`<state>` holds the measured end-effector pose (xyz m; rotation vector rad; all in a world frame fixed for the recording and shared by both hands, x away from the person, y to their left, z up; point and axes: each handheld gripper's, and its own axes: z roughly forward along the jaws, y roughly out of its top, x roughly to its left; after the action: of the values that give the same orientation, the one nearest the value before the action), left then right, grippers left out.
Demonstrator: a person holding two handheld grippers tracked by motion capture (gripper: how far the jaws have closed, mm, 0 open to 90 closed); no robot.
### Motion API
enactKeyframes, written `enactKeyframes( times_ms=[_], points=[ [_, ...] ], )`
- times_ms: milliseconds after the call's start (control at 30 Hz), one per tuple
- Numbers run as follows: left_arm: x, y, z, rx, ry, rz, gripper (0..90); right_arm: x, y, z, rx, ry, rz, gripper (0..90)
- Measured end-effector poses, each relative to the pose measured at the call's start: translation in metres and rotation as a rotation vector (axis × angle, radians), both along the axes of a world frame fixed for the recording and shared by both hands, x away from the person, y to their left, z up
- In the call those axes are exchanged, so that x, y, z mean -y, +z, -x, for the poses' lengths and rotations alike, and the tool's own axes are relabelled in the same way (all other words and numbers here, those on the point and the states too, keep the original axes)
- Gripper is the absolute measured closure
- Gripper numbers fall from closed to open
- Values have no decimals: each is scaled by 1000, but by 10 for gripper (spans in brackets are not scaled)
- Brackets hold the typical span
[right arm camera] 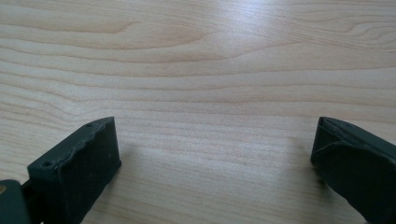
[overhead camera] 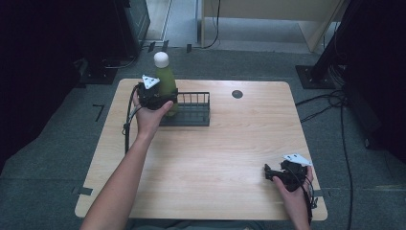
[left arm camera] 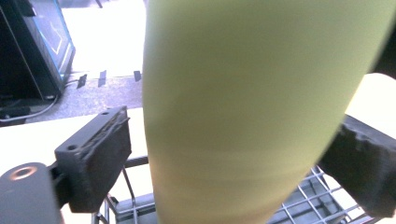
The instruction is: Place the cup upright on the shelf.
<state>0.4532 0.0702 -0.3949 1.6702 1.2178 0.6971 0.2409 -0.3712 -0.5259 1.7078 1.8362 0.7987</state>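
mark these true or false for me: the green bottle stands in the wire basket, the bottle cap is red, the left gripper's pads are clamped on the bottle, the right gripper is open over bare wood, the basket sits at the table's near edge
1. The green bottle stands in the wire basket. True: it is upright at the basket's left end.
2. The bottle cap is red. False: it is white.
3. The left gripper has its pads clamped on the bottle. False: the bottle is between the jaws, but the left gripper view shows a gap beside the left pad.
4. The right gripper is open over bare wood. True: its jaws stand wide apart above the table.
5. The basket sits at the table's near edge. False: it is in the far left part of the table.
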Motion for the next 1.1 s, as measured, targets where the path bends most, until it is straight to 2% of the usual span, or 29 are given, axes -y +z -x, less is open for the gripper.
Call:
enactKeyframes(
  times_ms=[133, 600, 700, 833, 1100],
  points=[
    [-4, 6, 3, 17, -6, 24, 6, 0, 0, 0, 0, 0, 0, 5],
    [-15, 23, 27, 62, -52, 24, 0, 0, 0, 0, 0, 1, 1, 5],
    [-19, 24, 35, 73, -55, 23, 0, 0, 0, 0, 0, 1, 1, 5],
    [-29, 24, 47, 83, -53, 45, 0, 0, 0, 0, 0, 1, 2, 5],
    [-41, 16, 68, 80, -47, 45, 0, 0, 0, 0, 1, 2, 3, 5]
  ],
)
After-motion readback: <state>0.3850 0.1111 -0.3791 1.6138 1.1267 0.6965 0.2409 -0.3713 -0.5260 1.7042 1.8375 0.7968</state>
